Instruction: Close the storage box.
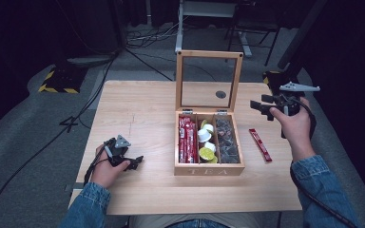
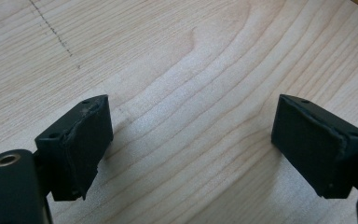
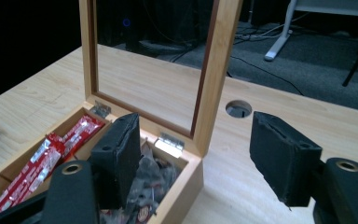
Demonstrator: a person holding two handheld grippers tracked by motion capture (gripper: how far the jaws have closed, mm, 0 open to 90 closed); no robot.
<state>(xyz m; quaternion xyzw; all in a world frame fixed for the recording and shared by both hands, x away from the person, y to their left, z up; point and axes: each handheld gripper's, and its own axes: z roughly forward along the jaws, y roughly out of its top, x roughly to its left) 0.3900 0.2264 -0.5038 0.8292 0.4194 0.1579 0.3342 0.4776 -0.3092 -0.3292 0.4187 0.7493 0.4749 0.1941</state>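
A wooden tea box (image 1: 209, 168) stands mid-table with its glass lid (image 1: 209, 80) upright. Its left compartment holds red sachets (image 1: 187, 140), the middle one white and yellow capsules (image 1: 206, 141), the right one dark wrapped packets (image 1: 227, 141). One red sachet (image 1: 260, 145) lies on the table to the right of the box. My right gripper (image 1: 262, 107) hovers open above the table, right of the lid, with nothing between its jaws; the right gripper view shows the lid frame (image 3: 214, 70) just ahead. My left gripper (image 1: 134, 162) rests open and empty on the table at the front left, over bare wood (image 2: 191, 93).
A round cable hole (image 1: 221, 94) sits in the tabletop behind the box, visible through the glass. Bare wood (image 1: 138, 114) stretches left of the box. Beyond the table's far edge, cables and desk legs (image 1: 180, 33) stand on grey carpet.
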